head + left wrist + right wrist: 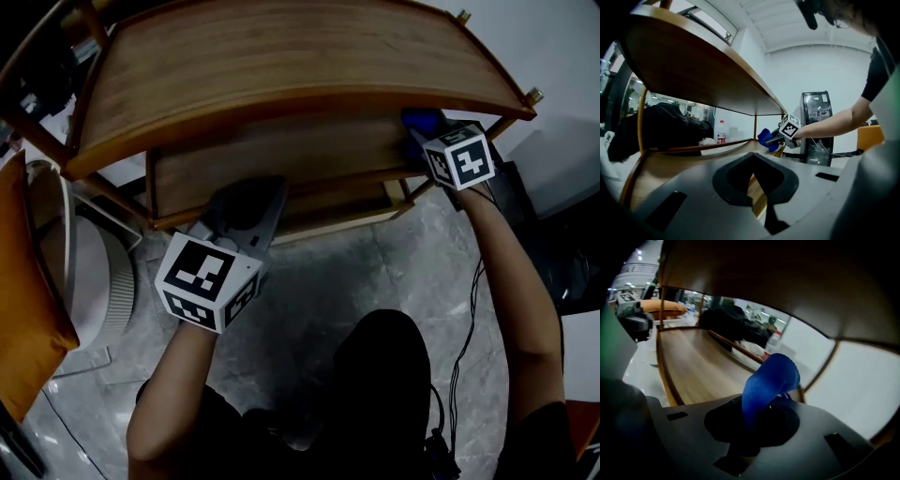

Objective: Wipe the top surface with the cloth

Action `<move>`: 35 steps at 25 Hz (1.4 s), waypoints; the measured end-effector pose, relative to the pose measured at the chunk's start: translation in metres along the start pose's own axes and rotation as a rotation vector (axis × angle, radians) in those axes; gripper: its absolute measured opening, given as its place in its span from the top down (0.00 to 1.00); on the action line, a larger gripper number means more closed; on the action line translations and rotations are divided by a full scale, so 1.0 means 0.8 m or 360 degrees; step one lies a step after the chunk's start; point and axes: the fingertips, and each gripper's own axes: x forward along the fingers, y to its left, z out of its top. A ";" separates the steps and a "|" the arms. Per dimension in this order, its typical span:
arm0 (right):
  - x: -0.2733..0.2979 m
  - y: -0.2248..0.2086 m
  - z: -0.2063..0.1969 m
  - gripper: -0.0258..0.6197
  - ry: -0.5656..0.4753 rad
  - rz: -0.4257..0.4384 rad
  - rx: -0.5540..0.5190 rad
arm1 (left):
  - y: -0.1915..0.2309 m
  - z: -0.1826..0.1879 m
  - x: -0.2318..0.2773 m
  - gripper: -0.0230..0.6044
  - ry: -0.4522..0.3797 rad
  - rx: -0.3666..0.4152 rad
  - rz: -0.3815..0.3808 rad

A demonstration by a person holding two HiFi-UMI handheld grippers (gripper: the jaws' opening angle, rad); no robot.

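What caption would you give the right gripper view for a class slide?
The right gripper holds a blue cloth between the lower shelf and the curved top.

I have the left gripper (247, 204) before the shelf (309, 150); the right gripper (757, 420), with the cloth (768, 380), over its right end, under the top (281, 56); a bottle (721, 131) behind.

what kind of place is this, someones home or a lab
Probably a lab or workroom: a wooden shelf unit on a grey stone floor, a tall black machine cabinet, bare white walls.
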 end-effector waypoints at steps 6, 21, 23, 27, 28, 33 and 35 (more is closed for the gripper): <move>0.024 0.295 0.211 0.85 -0.0546 0.0604 -0.0369 | 0.074 -0.028 -0.087 0.95 0.0053 -0.0060 0.0238; 0.072 0.519 0.301 0.85 -0.0387 0.1031 -0.0766 | 0.122 -0.053 -0.187 0.95 0.0061 -0.0137 0.0434; 0.078 0.507 0.292 0.85 -0.0347 0.1045 -0.0721 | 0.120 -0.052 -0.182 0.95 0.0059 -0.0140 0.0426; 0.088 0.467 0.268 0.86 -0.0270 0.0985 -0.0697 | 0.114 -0.047 -0.153 0.95 0.0058 -0.0140 0.0394; 0.090 0.454 0.261 0.85 -0.0251 0.0958 -0.0697 | 0.113 -0.047 -0.144 0.95 0.0059 -0.0145 0.0384; 0.101 0.385 0.218 0.86 -0.0166 0.0869 -0.0688 | 0.094 -0.045 -0.090 0.95 0.0073 -0.0135 0.0301; 0.100 0.352 0.200 0.86 -0.0115 0.0831 -0.0650 | 0.081 -0.043 -0.067 0.95 0.0080 -0.0115 0.0259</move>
